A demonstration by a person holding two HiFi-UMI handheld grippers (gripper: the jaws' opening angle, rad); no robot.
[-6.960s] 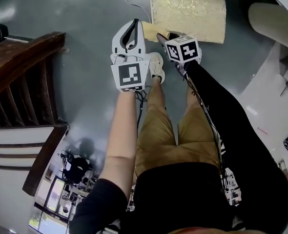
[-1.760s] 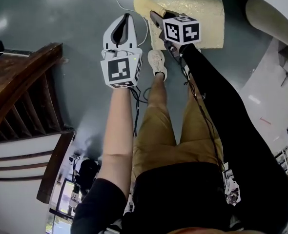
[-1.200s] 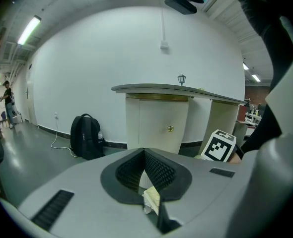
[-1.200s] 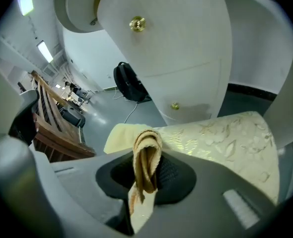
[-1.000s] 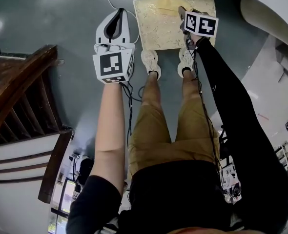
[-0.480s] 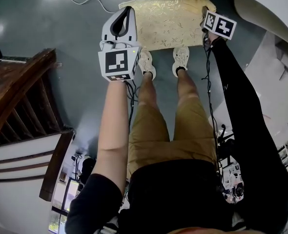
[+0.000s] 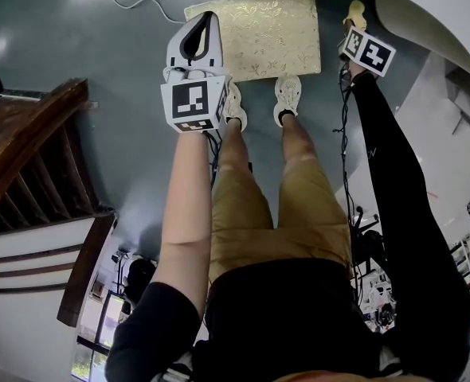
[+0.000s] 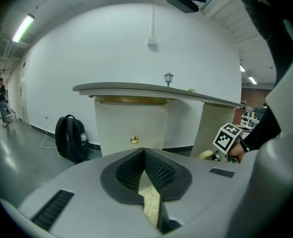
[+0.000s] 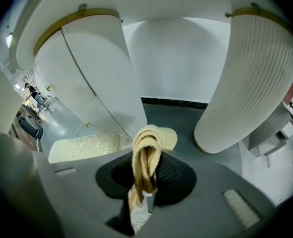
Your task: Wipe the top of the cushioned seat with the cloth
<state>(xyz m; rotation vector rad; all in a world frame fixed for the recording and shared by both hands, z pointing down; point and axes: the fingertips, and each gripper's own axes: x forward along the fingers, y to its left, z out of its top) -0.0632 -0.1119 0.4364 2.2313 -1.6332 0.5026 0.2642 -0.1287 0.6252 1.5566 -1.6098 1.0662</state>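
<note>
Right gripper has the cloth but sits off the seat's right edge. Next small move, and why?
Probably swing the right gripper left over the cushioned seat and lower it until the cloth touches the top. Its jaws are clamped on the cloth, but in the head view it sits beyond the seat's right edge, over the floor, so the cloth is not on the seat.
</note>
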